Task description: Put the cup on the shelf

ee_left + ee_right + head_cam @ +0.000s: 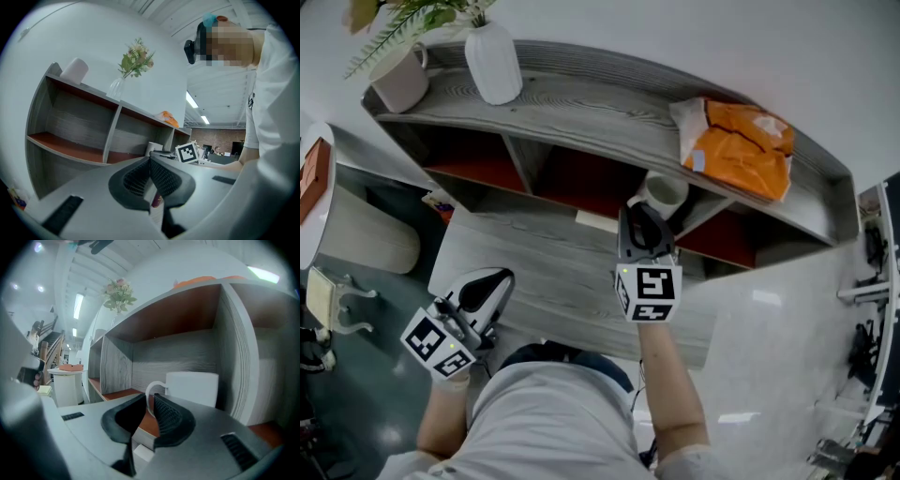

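Observation:
A white cup [664,192] with a handle stands upright on the red-brown floor of the shelf's [581,103] right-middle compartment. In the right gripper view the cup [192,387] fills the compartment's back, close to the right-hand divider. My right gripper [649,214] reaches into that compartment, and its jaws [150,397] stand almost together with the thin white handle [149,389] between their tips. My left gripper [478,295] hangs low at the front left over the grey table, away from the shelf. Its jaws [150,161] are shut with nothing in them.
On the shelf's top stand a white vase [493,64] with greenery, a pale pot [399,77] and an orange bag [739,145]. A pale card [596,220] lies on the grey wood table [544,272]. A round white side table [311,169] stands far left.

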Action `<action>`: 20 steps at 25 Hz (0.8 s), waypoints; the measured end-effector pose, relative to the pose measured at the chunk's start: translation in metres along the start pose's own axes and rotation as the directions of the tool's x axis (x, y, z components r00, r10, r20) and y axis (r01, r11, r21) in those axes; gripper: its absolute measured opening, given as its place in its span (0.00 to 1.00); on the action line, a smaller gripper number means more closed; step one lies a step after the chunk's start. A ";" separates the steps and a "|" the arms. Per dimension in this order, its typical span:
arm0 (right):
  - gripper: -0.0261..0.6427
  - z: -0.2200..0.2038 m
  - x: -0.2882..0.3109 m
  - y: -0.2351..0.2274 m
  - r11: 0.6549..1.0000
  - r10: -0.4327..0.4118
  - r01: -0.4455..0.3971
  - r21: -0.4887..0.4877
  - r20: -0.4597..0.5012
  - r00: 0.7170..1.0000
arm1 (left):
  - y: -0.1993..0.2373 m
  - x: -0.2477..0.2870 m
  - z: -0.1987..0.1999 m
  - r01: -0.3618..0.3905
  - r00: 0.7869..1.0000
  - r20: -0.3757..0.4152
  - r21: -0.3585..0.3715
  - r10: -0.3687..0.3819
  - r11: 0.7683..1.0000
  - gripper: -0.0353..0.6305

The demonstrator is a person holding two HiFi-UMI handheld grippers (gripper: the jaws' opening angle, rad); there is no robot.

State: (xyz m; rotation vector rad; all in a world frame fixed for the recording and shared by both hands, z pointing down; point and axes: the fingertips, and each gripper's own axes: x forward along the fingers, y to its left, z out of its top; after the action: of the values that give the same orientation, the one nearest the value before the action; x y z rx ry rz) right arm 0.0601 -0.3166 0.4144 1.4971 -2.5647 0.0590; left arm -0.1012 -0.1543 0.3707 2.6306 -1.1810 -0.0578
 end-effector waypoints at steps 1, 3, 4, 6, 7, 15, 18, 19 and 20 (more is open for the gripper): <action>0.09 0.000 -0.001 0.000 1.000 0.001 -0.001 0.008 0.001 1.000 | -0.001 0.001 0.000 0.003 1.000 0.000 0.002 -0.003 1.000 0.08; 0.09 0.000 -0.004 0.000 1.000 0.002 -0.002 0.020 0.005 1.000 | -0.002 0.002 0.001 0.009 1.000 -0.001 0.005 -0.009 1.000 0.08; 0.09 0.000 -0.006 0.000 1.000 0.000 0.000 0.025 0.005 1.000 | -0.002 0.003 0.001 0.013 1.000 -0.002 0.006 -0.013 1.000 0.08; 0.10 -0.001 -0.009 0.000 0.999 -0.003 0.003 0.034 0.009 1.000 | -0.003 0.004 0.001 0.021 1.000 -0.004 0.007 -0.021 1.000 0.08; 0.10 -0.002 -0.011 0.000 0.999 -0.003 0.003 0.040 0.012 1.000 | -0.004 0.005 0.001 0.026 1.000 -0.005 0.008 -0.026 1.000 0.08; 0.14 -0.005 -0.025 -0.006 0.997 -0.012 0.011 0.074 0.015 1.000 | -0.013 0.017 0.002 0.072 0.997 -0.008 0.011 -0.072 0.997 0.08; 0.14 -0.001 -0.037 -0.008 0.996 -0.022 0.020 0.082 0.024 0.999 | -0.016 0.023 0.003 0.097 0.995 -0.010 0.012 -0.097 0.995 0.08; 0.14 0.001 -0.041 -0.008 0.996 -0.019 0.016 0.083 0.028 0.999 | -0.017 0.026 0.003 0.106 0.994 -0.011 0.013 -0.106 0.994 0.08; 0.14 0.003 -0.045 -0.007 0.996 -0.012 0.009 0.086 0.033 0.999 | -0.019 0.029 0.003 0.116 0.993 -0.012 0.013 -0.116 0.993 0.08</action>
State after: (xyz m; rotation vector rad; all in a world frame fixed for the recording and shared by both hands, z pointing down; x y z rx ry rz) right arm 0.0877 -0.2818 0.4035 1.5542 -2.6112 0.1454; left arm -0.0680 -0.1642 0.3652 2.7060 -1.0273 -0.0562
